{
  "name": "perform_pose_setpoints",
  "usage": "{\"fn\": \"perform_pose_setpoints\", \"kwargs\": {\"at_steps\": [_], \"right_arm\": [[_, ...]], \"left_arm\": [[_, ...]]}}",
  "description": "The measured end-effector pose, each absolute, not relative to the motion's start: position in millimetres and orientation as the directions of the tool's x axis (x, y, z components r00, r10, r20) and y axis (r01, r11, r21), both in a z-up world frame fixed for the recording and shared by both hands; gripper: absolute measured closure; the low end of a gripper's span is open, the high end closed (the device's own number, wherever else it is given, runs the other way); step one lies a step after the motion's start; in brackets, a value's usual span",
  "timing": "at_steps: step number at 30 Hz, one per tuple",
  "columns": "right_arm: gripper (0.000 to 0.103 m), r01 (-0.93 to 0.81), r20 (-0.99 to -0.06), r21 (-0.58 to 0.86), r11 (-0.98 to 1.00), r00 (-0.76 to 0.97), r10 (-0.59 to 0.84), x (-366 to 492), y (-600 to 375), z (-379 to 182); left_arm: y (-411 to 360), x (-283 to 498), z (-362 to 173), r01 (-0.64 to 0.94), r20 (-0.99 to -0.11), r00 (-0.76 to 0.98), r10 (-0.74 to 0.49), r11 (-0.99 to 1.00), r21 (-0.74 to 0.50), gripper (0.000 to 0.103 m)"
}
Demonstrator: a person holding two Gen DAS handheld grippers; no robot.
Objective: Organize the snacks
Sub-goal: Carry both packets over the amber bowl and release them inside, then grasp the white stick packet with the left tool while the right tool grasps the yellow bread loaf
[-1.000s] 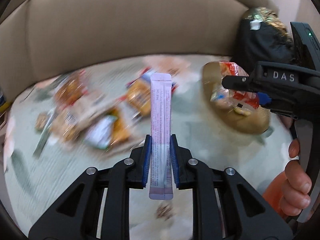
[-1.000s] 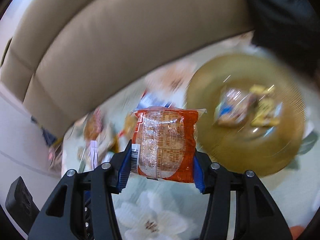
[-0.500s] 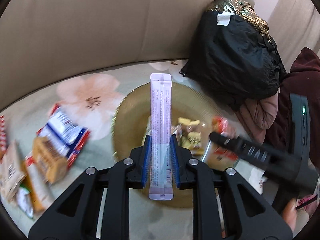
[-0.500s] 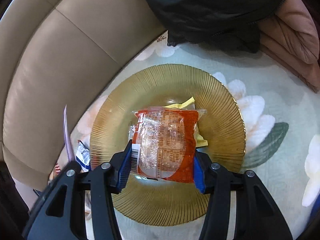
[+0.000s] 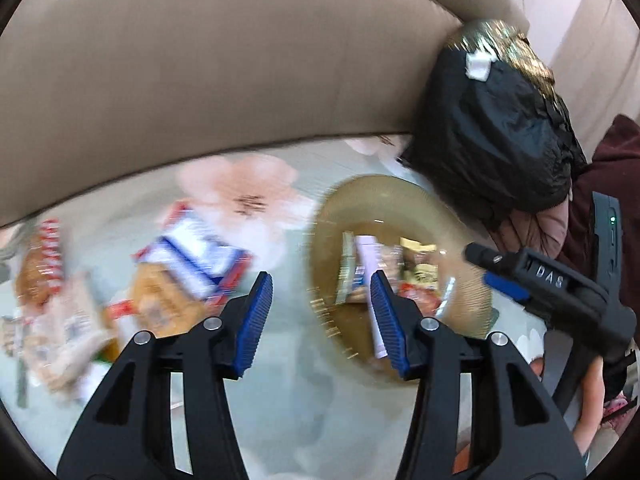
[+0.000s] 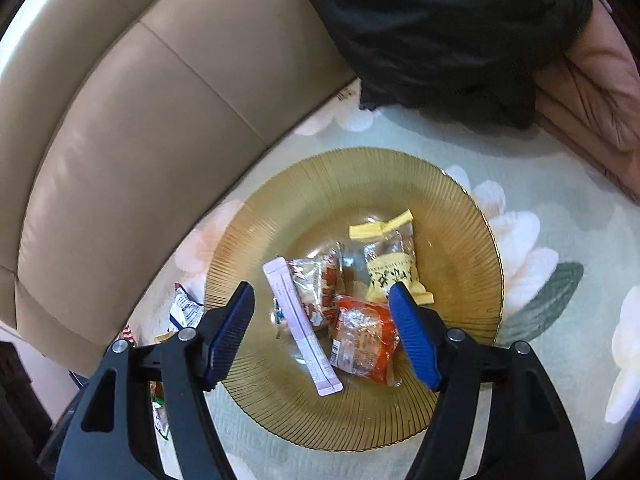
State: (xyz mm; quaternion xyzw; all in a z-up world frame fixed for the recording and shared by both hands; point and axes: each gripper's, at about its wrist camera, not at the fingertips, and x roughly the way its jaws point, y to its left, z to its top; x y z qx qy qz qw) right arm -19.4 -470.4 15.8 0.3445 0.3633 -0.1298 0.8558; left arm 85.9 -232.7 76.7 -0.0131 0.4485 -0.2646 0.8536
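Observation:
A ribbed gold plate [image 6: 448, 216] lies on the flowered cloth. On it rest a pale purple stick sachet [image 6: 300, 320], an orange snack packet [image 6: 364, 340], a yellow packet [image 6: 390, 268] and a red-and-clear packet [image 6: 320, 292]. My right gripper [image 6: 322, 330] hangs open above the plate, nothing between its blue pads. My left gripper [image 5: 320, 316] is open too, left of the plate [image 5: 344, 204] in a blurred left wrist view; the sachet [image 5: 370, 264] shows behind its right finger. The right gripper's body [image 5: 552, 284] appears at that view's right.
Loose snack packets [image 5: 188, 264] lie scattered on the cloth left of the plate. A beige sofa back [image 6: 140, 120] curves behind. A black bag [image 5: 492, 120] and a pink jacket [image 6: 592, 92] sit beyond the plate. A person's hand [image 5: 588, 392] holds the right gripper.
Both grippers have opened. The purple sachet and the orange packet have dropped onto the gold plate. The left gripper has swung left, away from over the plate.

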Motion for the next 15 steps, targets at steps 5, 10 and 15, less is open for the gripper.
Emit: {"fn": "perform_pose_setpoints", "kwargs": {"at_steps": [5, 10, 15], "right_arm": [[0.034, 0.407, -0.675, 0.484, 0.775, 0.737, 0.035, -21, -454, 28], [0.033, 0.305, -0.641, 0.464, 0.831, 0.764, 0.077, -21, -427, 42], [0.032, 0.189, -0.636, 0.389, 0.902, 0.763, 0.115, -18, -382, 53]], "left_arm": [[-138, 72, 112, 0.356, -0.743, 0.554, -0.376, 0.913, -0.197, 0.057], [-39, 56, 142, 0.209, -0.717, 0.644, -0.266, 0.963, -0.170, 0.057], [49, 46, 150, 0.049, -0.725, 0.671, -0.151, 0.986, -0.160, 0.057]]}}
